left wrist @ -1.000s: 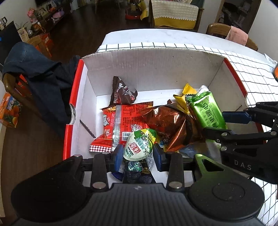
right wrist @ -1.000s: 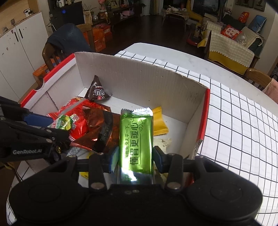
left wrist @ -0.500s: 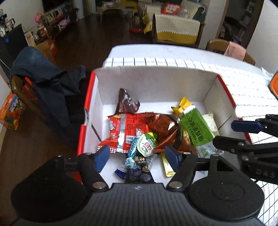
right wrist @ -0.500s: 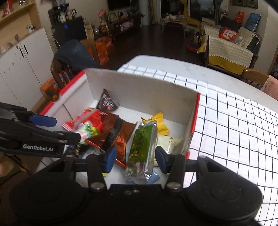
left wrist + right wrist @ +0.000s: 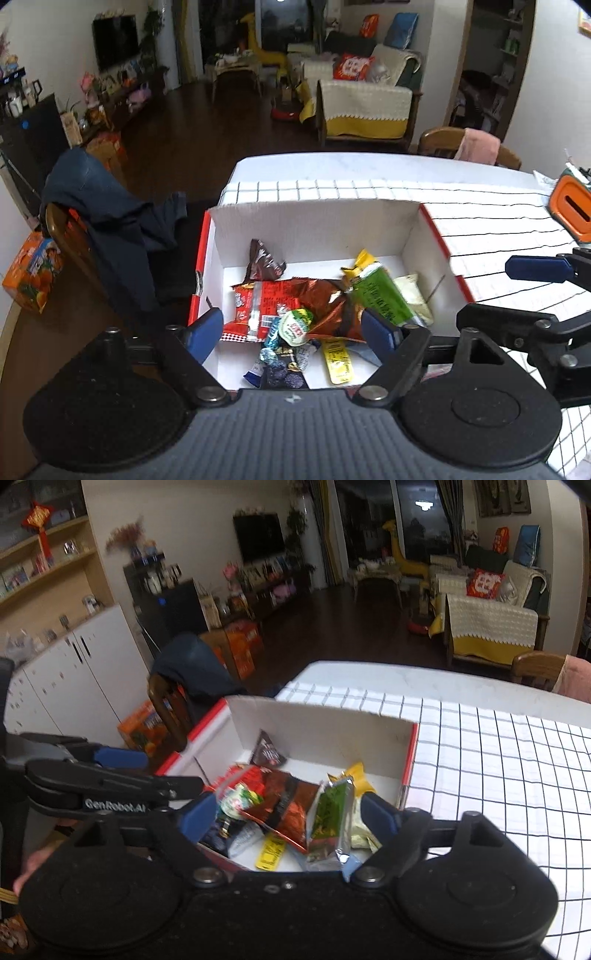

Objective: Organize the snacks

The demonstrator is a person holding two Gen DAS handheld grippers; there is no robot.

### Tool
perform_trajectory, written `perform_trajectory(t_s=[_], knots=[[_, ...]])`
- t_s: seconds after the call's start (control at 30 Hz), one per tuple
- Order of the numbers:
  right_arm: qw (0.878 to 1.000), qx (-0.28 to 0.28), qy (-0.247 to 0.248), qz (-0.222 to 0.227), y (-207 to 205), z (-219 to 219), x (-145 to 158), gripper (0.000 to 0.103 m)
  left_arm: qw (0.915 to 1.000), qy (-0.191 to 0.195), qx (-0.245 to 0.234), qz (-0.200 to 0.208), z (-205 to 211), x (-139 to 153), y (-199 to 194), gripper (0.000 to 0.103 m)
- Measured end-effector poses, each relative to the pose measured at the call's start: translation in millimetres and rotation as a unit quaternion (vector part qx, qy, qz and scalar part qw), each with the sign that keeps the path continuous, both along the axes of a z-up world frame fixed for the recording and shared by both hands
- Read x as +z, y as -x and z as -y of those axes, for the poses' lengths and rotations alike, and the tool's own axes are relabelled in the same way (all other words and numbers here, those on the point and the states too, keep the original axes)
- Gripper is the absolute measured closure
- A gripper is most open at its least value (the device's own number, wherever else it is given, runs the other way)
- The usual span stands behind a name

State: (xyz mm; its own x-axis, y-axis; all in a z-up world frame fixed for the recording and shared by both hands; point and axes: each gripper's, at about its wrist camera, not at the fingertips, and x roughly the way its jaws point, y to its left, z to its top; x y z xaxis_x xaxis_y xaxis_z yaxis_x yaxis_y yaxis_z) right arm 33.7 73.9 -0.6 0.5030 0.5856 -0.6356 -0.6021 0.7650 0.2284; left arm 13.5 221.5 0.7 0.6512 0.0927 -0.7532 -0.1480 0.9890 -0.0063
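- Below the left gripper (image 5: 291,328), whose jaws stand wide apart and empty, the white cardboard box with red rim (image 5: 314,225) holds the snacks: a green foil bar wrapper (image 5: 380,295), light and slippery, best pinched across its middle.
- From the right gripper (image 5: 288,814), also spread open and empty, "GenRobot.AI" reads on the other tool; the red-brown crinkly chip bag (image 5: 284,801) looks fragile.

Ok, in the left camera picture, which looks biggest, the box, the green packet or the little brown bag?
1. Box: biggest, it holds everything.
2. Green packet.
3. Brown bag: smallest, though it lies farther from the camera, so the gap may be smaller than it looks.
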Motion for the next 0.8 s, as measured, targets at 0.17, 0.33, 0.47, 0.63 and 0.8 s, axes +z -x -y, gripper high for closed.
perform_trajectory(t_s=[0.17, 0.33, 0.47, 0.63, 0.8], knots=[[1.000, -0.001, -0.021, 0.012, 14, 8, 11, 0.007, 0.9997, -0.005, -0.001, 0.022, 7, 14, 14, 0.019], [0.999, -0.002, -0.033, 0.033, 29, 14, 20, 0.000, 0.9994, 0.004, -0.006, 0.034, 11, 23, 27, 0.006], [0.998, -0.007, -0.041, 0.036, 36, 18, 22, 0.000, 0.9992, 0.011, -0.007, 0.039, 13, 26, 35, 0.000], [0.998, -0.024, -0.054, 0.033, 43, 23, 23, 0.000, 0.9992, 0.015, 0.000, 0.037, 14, 26, 42, 0.000], [0.997, -0.033, -0.058, 0.040, 51, 25, 23, 0.000, 0.9990, 0.014, 0.004, 0.041, 16, 28, 48, 0.000]])
